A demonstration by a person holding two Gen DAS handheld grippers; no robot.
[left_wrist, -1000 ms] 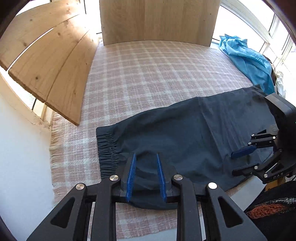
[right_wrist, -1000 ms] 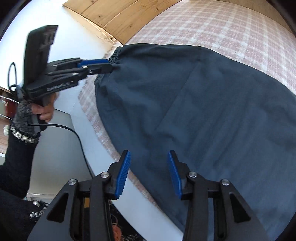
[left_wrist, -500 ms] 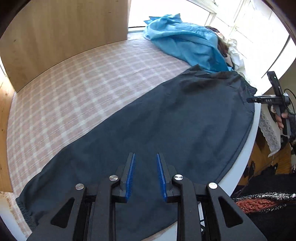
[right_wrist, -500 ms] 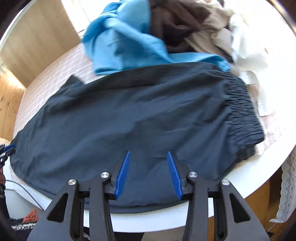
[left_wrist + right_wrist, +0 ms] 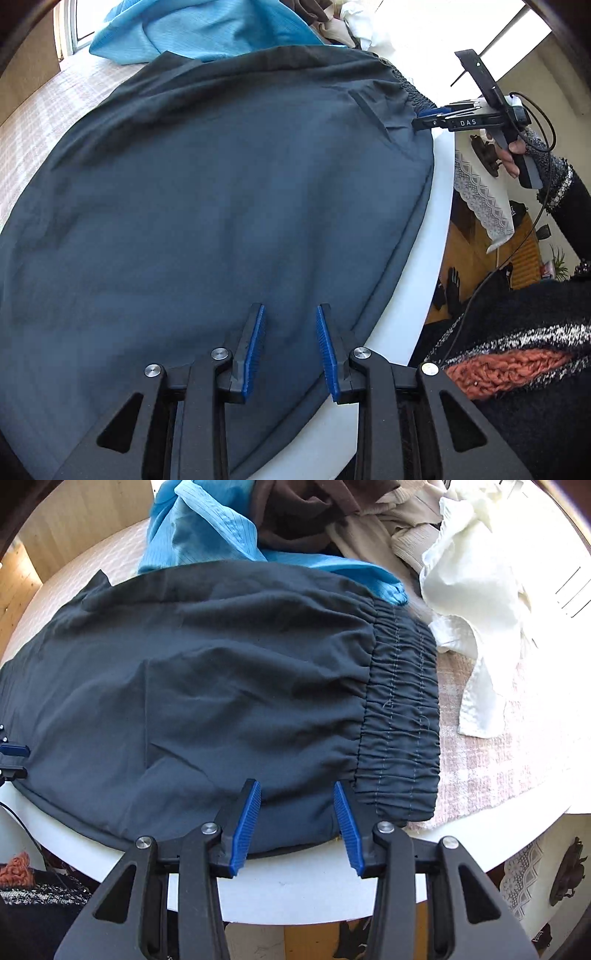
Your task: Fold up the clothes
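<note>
On the side of the right hand-held gripper (image 5: 424,117), seen from the left wrist view, white letters read "DAS"; no other writing is legible. The dark navy garment (image 5: 207,686) lies spread flat across the white counter (image 5: 295,882), over a pale pink checked cloth (image 5: 491,760), its thin woven fabric softly creased. At one end runs a broad gathered elastic waistband (image 5: 400,716) with rows of light stitching, and its near edge follows the counter's curved rim. The right hand-held gripper hangs over the garment's near edge just beside the waistband, blue ribbed pads apart with nothing clamped. The left hand-held gripper (image 5: 290,347), its jaws having just widened a little, stands open above the fabric. Behind lie a bright blue ribbed garment (image 5: 207,528), brown and beige clothes, and a crumpled white cloth (image 5: 476,572).
</note>
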